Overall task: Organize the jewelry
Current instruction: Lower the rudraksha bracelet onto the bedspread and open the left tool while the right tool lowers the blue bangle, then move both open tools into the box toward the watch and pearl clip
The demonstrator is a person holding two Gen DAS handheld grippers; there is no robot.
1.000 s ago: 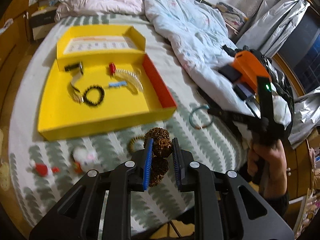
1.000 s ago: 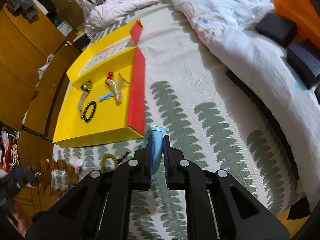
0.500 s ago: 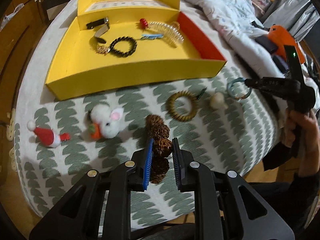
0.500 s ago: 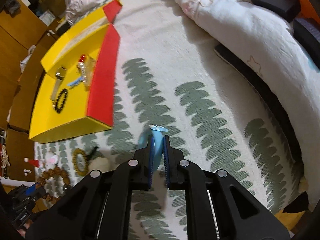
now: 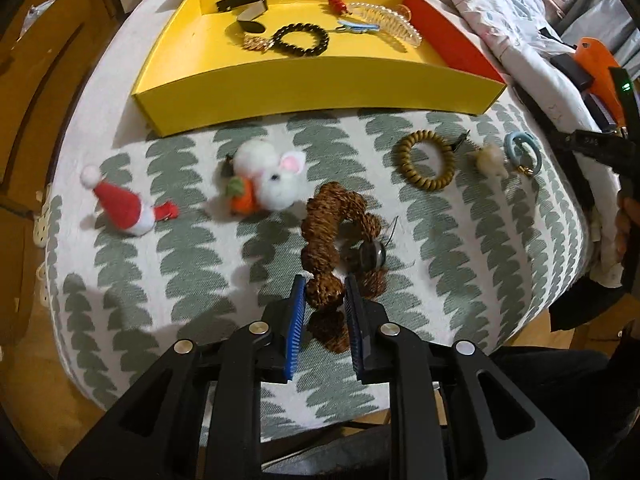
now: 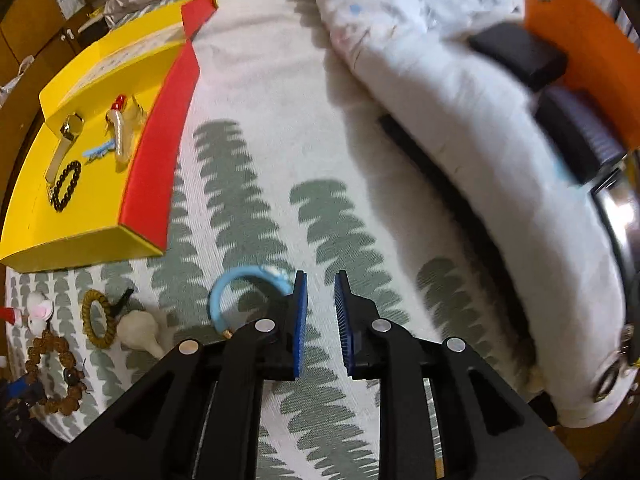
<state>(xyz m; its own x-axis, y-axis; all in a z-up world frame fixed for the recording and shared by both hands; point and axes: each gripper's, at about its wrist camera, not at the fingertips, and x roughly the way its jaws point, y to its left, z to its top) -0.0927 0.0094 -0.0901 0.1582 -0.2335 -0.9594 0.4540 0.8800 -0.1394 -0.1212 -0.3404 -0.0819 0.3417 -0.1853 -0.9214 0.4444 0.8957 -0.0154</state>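
Observation:
My left gripper [image 5: 325,294] is shut on a brown rough-bead bracelet [image 5: 334,220], which rests on the leaf-patterned bedspread [image 5: 192,248]. My right gripper [image 6: 320,286] is open and empty, just right of a light blue ring bracelet [image 6: 236,292] that lies on the bedspread and touches its left finger. The blue bracelet also shows in the left wrist view [image 5: 522,148]. The yellow box [image 5: 320,80] holds a black bead bracelet [image 5: 302,40], a clear hair claw [image 5: 390,20], a watch and small clips.
On the bedspread lie a santa hat clip [image 5: 124,208], a white rabbit plush clip [image 5: 272,178], a tan coil hair tie [image 5: 426,160] and a cream charm [image 5: 492,160]. A rumpled white duvet [image 6: 460,100] lies to the right. Wooden furniture stands on the left.
My right gripper opened and let go of the blue bracelet, which now lies on the bedspread. My left gripper lowered the brown bead bracelet onto the bedspread, nearer the box.

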